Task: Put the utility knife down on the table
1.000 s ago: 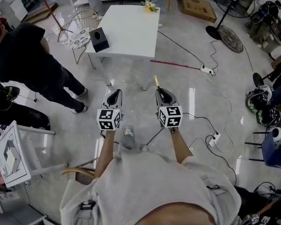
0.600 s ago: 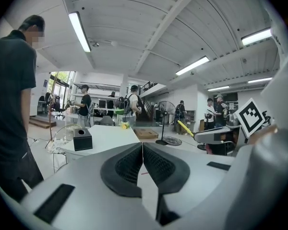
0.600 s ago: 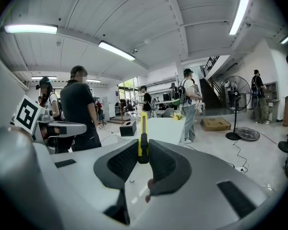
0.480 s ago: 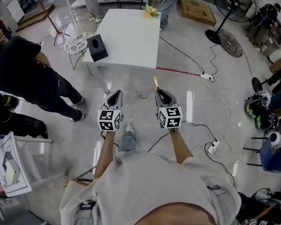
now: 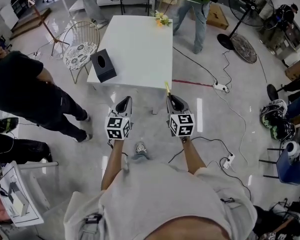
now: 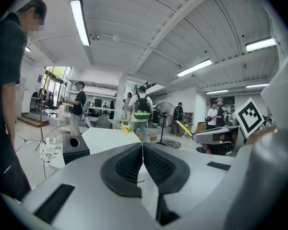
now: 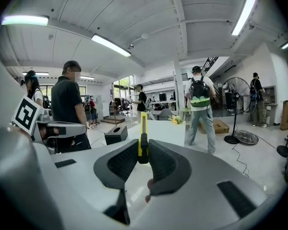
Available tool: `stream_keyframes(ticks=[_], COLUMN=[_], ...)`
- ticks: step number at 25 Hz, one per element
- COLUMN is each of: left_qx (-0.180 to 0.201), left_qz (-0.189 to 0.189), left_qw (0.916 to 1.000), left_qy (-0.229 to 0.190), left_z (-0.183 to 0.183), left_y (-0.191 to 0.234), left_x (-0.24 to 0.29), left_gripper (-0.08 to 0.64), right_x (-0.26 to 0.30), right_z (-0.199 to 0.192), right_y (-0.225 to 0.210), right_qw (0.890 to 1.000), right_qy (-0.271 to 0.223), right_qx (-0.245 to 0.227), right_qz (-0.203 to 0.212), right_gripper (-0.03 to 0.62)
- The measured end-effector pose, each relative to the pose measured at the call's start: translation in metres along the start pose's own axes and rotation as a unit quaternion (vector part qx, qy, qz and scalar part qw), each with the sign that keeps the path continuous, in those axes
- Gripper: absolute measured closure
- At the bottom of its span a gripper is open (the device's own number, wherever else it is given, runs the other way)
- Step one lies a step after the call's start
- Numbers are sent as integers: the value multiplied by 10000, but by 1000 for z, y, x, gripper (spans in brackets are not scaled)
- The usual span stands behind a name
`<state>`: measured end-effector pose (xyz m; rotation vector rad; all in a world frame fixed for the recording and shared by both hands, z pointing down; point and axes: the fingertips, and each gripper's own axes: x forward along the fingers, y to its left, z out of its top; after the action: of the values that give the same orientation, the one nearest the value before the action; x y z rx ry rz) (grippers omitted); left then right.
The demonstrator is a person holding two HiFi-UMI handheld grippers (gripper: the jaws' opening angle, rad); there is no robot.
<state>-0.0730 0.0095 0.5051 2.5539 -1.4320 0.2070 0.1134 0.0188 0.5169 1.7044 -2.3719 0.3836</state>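
Observation:
A yellow utility knife (image 7: 143, 138) stands upright between the pads of my right gripper (image 7: 143, 153), which is shut on it. In the head view the knife (image 5: 167, 87) sticks out ahead of that gripper (image 5: 171, 98), just short of the near edge of the white table (image 5: 140, 49). My left gripper (image 5: 125, 100) is level with it to the left, its jaws shut with nothing between them (image 6: 142, 163). Both grippers hang over the floor in front of the table.
A black tissue box (image 5: 103, 66) sits on the table's left part and yellow flowers (image 5: 162, 19) at its far edge. A wire chair (image 5: 80, 46) stands to the left. A person in black (image 5: 25, 86) stands at left, another walks beyond the table (image 5: 197, 6). Cables (image 5: 220, 87) and a fan (image 5: 242, 36) lie to the right.
Both grippers and I have moved toward the table, which is now nearer in the head view. A person in a green vest has come into view beyond the table.

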Motion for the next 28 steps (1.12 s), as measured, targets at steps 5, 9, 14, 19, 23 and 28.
stream_keyframes(ticks=[5, 9, 14, 19, 23, 28], left_qx=[5, 19, 27, 21, -4, 1], left_qz=[-56, -121, -232, -329, -379, -357], left_qw=[10000, 9999, 9997, 9995, 9992, 9993], left_qy=[-63, -107, -63, 7, 80, 146], left_z=[12, 19, 23, 21, 16, 15], left_y=[40, 65, 79, 81, 84, 98], left_x=[27, 48, 68, 85, 95, 115], left_gripper=[538, 538, 538, 538, 538, 538], right_x=[44, 74, 93, 104, 114, 139], right_z=[16, 25, 29, 26, 25, 25], right_y=[7, 8, 4, -3, -8, -16], right_qw=[10000, 9999, 9998, 9996, 9995, 9995], right_qy=[-39, -72, -51, 7, 64, 94], right_qx=[-33, -52, -3, 42, 69, 120], right_qz=[-64, -120, -215, -265, -300, -267], right_gripper=[509, 509, 509, 509, 509, 509])
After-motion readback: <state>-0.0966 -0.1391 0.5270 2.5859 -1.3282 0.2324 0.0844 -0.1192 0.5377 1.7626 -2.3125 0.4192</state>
